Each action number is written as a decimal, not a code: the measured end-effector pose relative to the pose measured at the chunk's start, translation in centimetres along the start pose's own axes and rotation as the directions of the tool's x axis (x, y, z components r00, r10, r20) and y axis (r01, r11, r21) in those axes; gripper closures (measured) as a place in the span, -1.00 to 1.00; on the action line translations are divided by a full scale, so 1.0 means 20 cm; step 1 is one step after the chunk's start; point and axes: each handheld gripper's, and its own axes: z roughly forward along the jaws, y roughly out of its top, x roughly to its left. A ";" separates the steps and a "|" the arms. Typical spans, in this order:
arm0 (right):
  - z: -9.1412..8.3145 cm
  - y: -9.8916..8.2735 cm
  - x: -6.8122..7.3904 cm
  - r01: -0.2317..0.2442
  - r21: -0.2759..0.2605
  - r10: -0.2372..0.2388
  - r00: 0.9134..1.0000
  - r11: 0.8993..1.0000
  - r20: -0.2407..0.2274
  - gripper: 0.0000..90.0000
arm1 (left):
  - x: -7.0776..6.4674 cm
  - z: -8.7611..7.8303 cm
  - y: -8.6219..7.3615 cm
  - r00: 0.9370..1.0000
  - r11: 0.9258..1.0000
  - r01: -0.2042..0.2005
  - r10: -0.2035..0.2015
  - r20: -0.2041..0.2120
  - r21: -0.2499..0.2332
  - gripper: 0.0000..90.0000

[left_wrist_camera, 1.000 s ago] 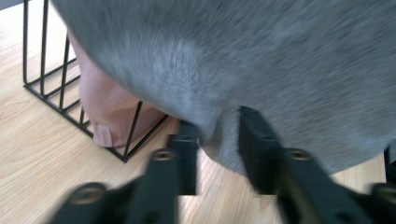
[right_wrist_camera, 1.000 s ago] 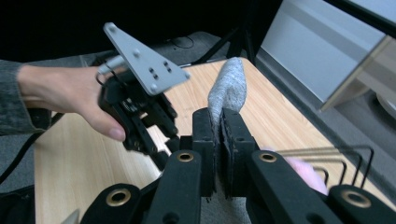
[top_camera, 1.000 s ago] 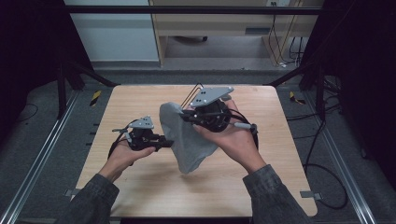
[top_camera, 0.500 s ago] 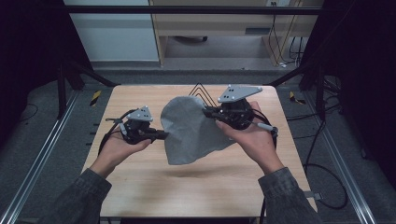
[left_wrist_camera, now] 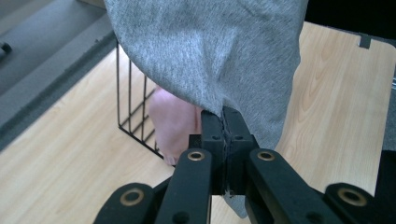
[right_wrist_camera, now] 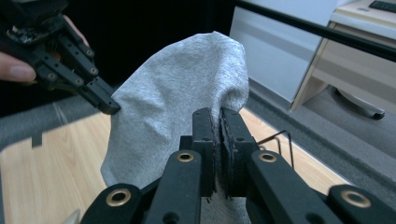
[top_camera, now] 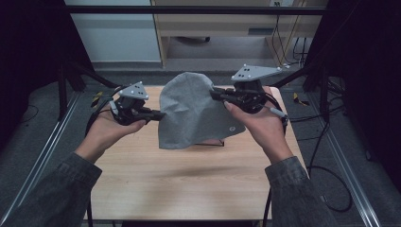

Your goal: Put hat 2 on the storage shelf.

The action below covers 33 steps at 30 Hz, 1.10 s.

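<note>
High view: both grippers, left gripper [top_camera: 158, 114] and right gripper [top_camera: 213, 92], pinch the grey knit cloth [top_camera: 191, 111], now raised higher, spread wider above the bench [top_camera: 189, 179]; unfolding underway.

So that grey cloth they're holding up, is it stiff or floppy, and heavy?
Probably floppy: the grey cloth sags and folds between the left gripper and the right gripper. Likely light too, since two small pinches at its edges hold it above the table. The knit surface looks unlikely to slip.
</note>
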 end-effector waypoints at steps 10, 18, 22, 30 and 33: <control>0.00 0.06 -0.12 -0.059 -0.034 0.060 0.998 0.998 0.019 0.90 | 0.09 -0.03 0.14 1.000 1.000 -0.002 0.002 -0.027 -0.020 0.98; 0.01 0.10 -0.24 -0.108 -0.075 0.112 0.993 0.991 0.049 0.91 | 0.17 -0.05 0.25 0.998 0.998 0.006 -0.009 -0.059 -0.056 0.98; 0.01 0.11 -0.30 -0.135 -0.103 0.142 0.988 0.986 0.067 0.90 | 0.20 -0.04 0.29 0.996 0.997 0.007 -0.013 -0.087 -0.073 0.98; 0.05 0.10 -0.38 -0.143 -0.152 0.159 0.983 0.978 0.097 0.90 | 0.33 -0.01 0.34 0.985 0.988 0.055 -0.077 -0.152 -0.146 0.98; 0.08 0.10 -0.40 -0.144 -0.165 0.162 0.982 0.976 0.102 0.90 | 0.36 0.02 0.36 0.979 0.986 0.052 -0.081 -0.186 -0.158 0.98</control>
